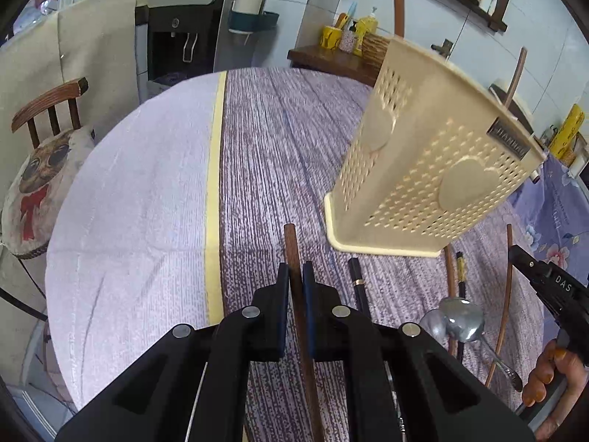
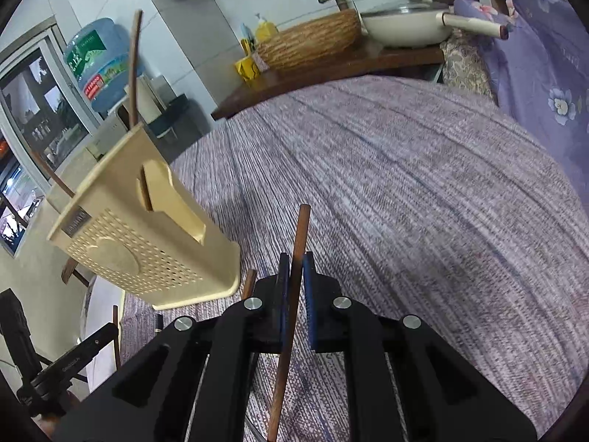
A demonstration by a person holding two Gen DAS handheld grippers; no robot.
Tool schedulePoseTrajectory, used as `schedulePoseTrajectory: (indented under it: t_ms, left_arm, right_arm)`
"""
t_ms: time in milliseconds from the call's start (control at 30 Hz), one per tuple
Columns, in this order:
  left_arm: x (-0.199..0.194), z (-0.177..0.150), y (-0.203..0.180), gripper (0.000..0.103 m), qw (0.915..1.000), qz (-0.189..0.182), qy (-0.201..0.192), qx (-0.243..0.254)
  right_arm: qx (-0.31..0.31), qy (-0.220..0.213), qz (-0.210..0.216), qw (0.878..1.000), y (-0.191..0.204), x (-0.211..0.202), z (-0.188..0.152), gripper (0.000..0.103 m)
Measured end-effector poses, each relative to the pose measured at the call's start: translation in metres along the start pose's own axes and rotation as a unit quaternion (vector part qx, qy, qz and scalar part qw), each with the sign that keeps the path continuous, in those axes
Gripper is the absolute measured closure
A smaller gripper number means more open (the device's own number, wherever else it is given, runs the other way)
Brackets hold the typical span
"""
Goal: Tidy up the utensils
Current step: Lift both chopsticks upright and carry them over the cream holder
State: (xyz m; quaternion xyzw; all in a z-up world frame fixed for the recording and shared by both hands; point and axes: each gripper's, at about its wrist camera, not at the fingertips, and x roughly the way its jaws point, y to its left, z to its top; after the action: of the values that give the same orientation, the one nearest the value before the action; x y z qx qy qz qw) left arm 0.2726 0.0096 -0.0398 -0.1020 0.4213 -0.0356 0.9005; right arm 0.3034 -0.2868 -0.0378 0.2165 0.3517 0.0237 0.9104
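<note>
Each hand-held gripper [image 1: 295,276] [image 2: 295,269] clamps 1 brown chopstick [image 1: 291,243] [image 2: 302,228]

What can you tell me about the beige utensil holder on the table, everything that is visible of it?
The utensil holder is a tall box of cream plastic, as it looks. Its walls are full of small holes, with plain heart-shaped patches and a small dark label near the rim. One side carries a flat hanging bracket. It stands upright on a wider base on the purple striped tablecloth. Brown chopsticks stick out of its top. Neither gripper touches it.
</note>
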Motion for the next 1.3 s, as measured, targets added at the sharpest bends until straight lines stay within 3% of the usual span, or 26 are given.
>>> schedulePoseTrajectory:
  t_ms: [233, 600, 1300]
  left_arm:
    - [-0.035, 0.005, -0.009, 0.095, 0.9989, -0.017, -0.042, 0.011]
    - [-0.092, 0.012, -0.013, 0.095, 0.9930, -0.036, -0.109, 0.027]
    - [-0.144, 0.021, -0.018, 0.095, 0.9812, -0.046, -0.182, 0.046]
  right_arm:
    - [-0.041, -0.066, 0.015, 0.997, 0.017, -0.044, 0.012, 0.095]
    - [-0.078, -0.129, 0.048, 0.987, 0.036, -0.109, 0.020, 0.095]
    - [-0.112, -0.156, 0.085, 0.978, 0.056, -0.141, 0.030, 0.095]
